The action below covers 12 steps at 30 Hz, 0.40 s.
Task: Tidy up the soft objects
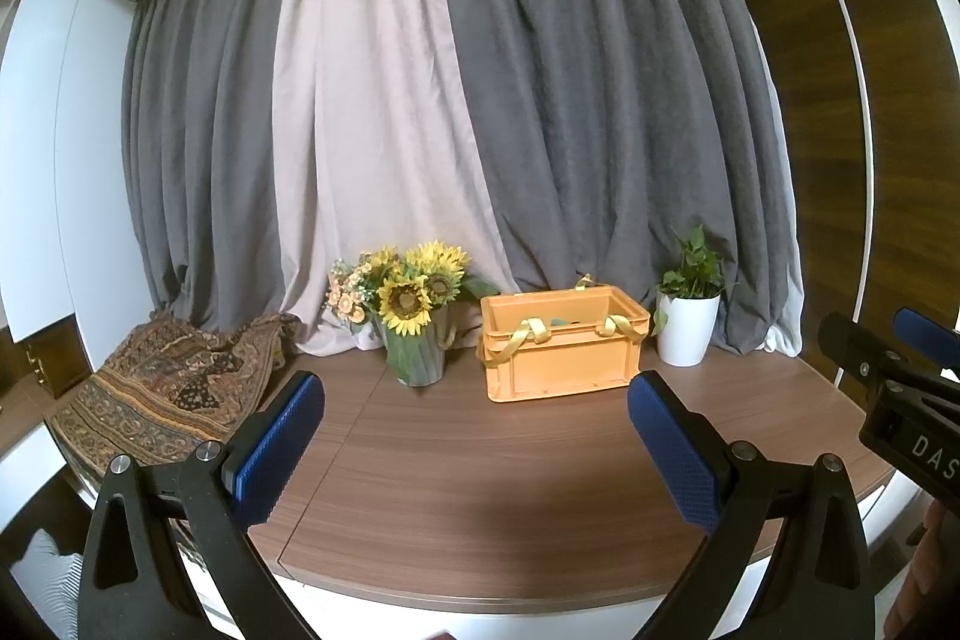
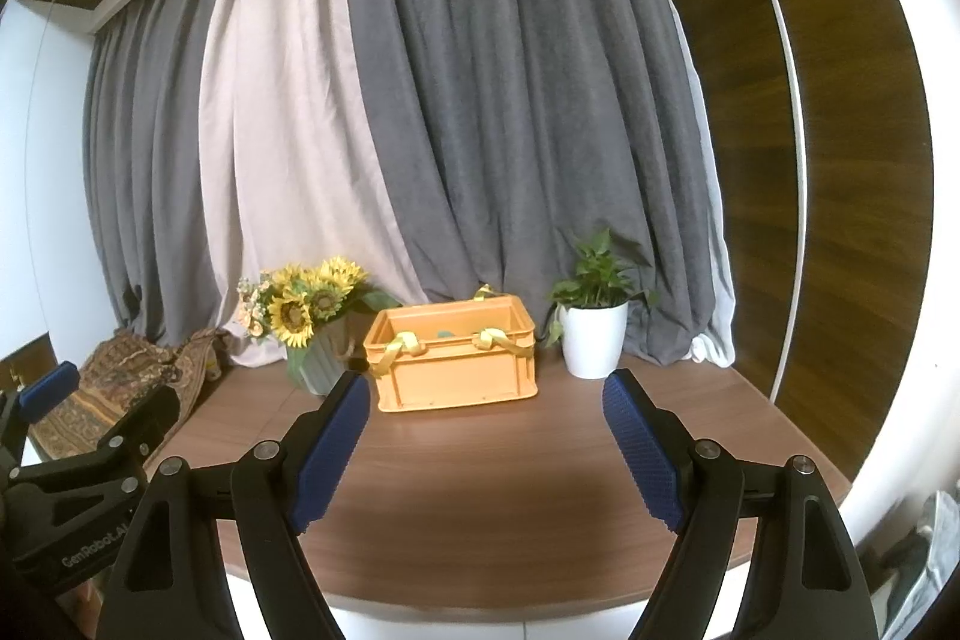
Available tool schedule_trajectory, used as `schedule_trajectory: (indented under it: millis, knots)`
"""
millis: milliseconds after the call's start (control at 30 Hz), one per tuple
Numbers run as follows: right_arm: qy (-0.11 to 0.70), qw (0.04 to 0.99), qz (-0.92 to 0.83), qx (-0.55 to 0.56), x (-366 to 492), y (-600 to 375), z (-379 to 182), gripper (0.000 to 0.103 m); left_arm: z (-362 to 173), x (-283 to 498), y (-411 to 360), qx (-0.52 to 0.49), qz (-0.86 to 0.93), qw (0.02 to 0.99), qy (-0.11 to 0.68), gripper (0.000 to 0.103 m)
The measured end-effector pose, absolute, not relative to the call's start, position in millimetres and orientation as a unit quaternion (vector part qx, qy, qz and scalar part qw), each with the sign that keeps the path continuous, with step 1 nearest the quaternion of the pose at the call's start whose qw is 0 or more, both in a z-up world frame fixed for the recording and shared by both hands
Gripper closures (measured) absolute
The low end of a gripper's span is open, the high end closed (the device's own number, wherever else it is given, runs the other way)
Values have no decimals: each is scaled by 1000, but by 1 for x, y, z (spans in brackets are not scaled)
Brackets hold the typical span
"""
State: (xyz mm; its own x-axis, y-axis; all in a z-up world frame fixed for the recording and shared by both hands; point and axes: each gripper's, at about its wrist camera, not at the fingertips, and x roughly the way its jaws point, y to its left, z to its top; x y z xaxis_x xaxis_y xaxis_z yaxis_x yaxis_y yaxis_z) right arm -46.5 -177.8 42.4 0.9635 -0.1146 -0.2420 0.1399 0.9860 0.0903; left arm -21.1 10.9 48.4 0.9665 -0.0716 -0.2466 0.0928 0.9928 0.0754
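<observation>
Patterned cloth: brown paisley-type fabric, heaped in loose folds at the left end of the wooden table, partly hanging over the edge. Nothing grips it.
Handling: looks light, limp, not fragile; it will likely sag and trail when lifted. Best hold probably a raised fold near the top of the heap, pinched through several layers.
Orange crate: rigid plastic, open top, toward the back of the table and well apart from the cloth. Yellow ribbon handles drape over its front rim; something green inside, unclear.
Left gripper: jaws wide, nothing between the blue pads.
Right gripper: jaws wide, empty, facing the crate.
Surroundings: sunflower vase between cloth and crate; white plant pot right of the crate; grey curtains behind.
Writing: "DAS" on the right gripper's body in the left view; "GenRobot.AI" on the left gripper's body in the right view.
</observation>
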Motion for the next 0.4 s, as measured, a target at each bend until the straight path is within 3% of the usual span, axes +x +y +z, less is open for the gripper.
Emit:
schedule_trajectory:
  millis: [400]
  knots:
    - [119,989,-67,55,-50,-179,43,22,48,-24,11,40,-42,990,125,0]
